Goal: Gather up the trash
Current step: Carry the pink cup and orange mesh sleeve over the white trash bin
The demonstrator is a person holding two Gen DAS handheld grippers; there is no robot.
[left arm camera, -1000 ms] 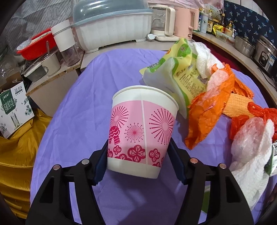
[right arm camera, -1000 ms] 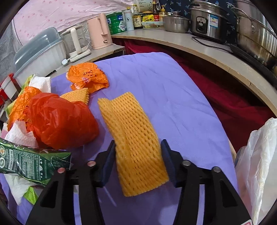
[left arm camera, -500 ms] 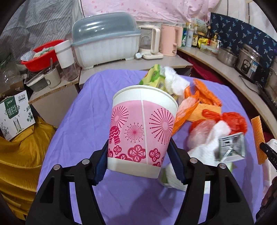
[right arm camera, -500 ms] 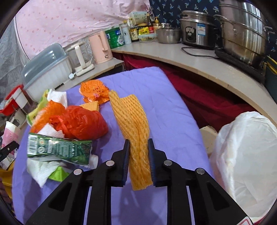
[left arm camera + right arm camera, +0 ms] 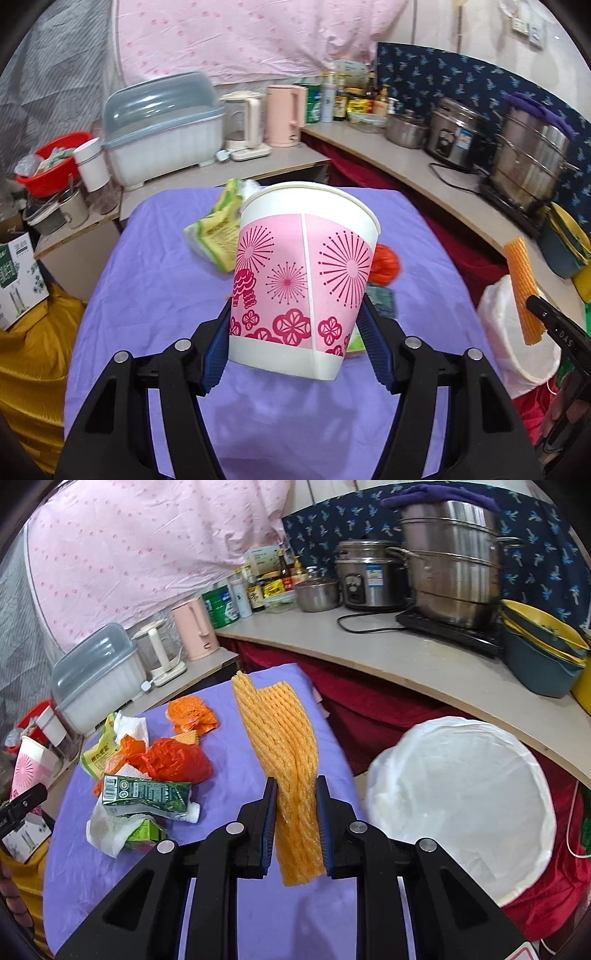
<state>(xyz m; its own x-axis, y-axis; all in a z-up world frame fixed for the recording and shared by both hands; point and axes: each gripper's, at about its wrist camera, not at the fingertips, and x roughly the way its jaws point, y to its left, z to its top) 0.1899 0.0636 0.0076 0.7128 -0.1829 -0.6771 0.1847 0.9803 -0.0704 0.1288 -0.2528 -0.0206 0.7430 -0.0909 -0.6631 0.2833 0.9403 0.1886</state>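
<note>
My left gripper (image 5: 295, 317) is shut on a pink and white paper cup (image 5: 306, 273) and holds it upright above the purple table (image 5: 147, 295). My right gripper (image 5: 295, 786) is shut on an orange foam fruit net (image 5: 284, 746), lifted off the table; the net also shows at the right of the left wrist view (image 5: 522, 288). A white-lined trash bin (image 5: 461, 801) stands open to the right of the table. A pile of trash lies on the table: a red plastic bag (image 5: 173, 760), a green drink carton (image 5: 147, 794), paper towels (image 5: 107, 827) and an orange wrapper (image 5: 188, 714).
A curved counter (image 5: 406, 657) at the right carries steel pots (image 5: 450, 557), a rice cooker (image 5: 365, 576) and bottles. A side counter behind holds a dish rack (image 5: 162, 129), a pink kettle (image 5: 284, 114) and a red basin (image 5: 55, 162). A yellow cloth (image 5: 29, 354) lies left.
Both grippers have risen with their loads. The right gripper closed on the foam net, lifted it off the table and moved toward the bin. The cup is higher above the table.
</note>
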